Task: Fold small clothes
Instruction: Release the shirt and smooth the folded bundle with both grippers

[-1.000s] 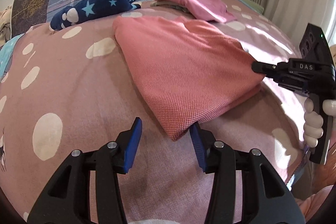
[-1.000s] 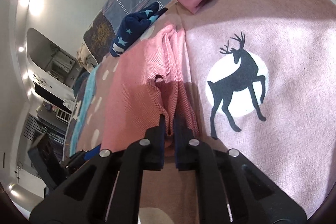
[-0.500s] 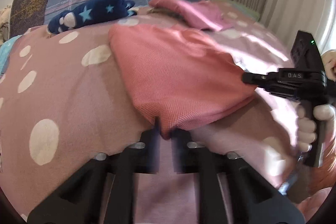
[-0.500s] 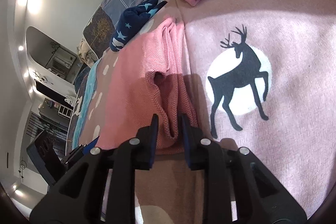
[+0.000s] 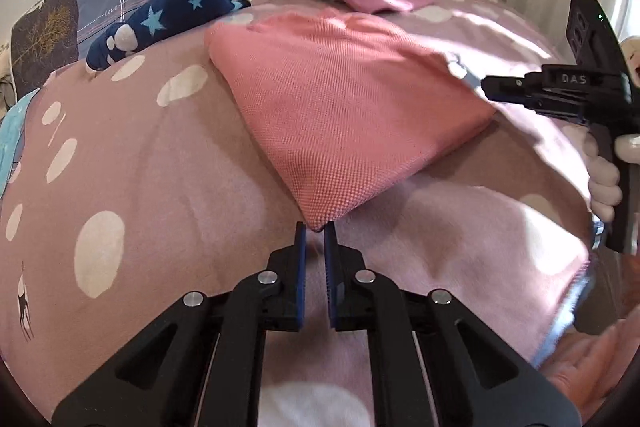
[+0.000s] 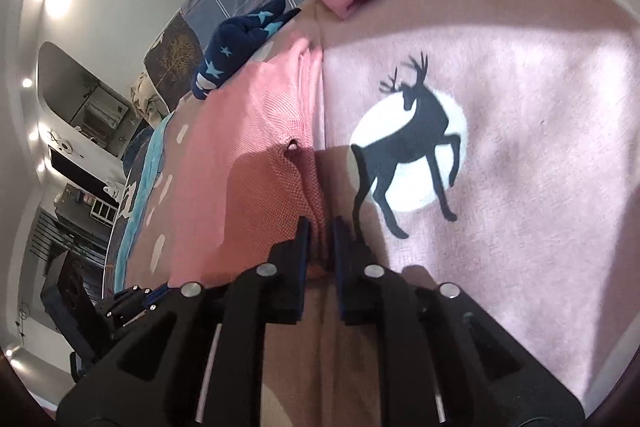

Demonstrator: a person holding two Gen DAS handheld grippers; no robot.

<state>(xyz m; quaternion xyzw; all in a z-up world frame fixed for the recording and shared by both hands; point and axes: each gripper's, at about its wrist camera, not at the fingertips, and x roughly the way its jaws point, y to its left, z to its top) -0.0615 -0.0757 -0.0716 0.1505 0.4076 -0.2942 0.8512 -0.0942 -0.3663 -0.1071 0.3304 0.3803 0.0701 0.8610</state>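
- Left gripper (image 5: 315, 227): fingers nearly together, pinching the near corner of the coral-pink waffle-knit garment (image 5: 340, 107).
- Right gripper (image 6: 320, 227): jaws closing, garment edge between them.
- Garment lies folded flat on the pink spotted blanket (image 5: 140, 167).

right tongs (image 5: 486, 87) tips behind cloth (image 5: 340, 99)

Coral garment (image 5: 344, 115) corner in left hand-held gripper (image 5: 315, 233)
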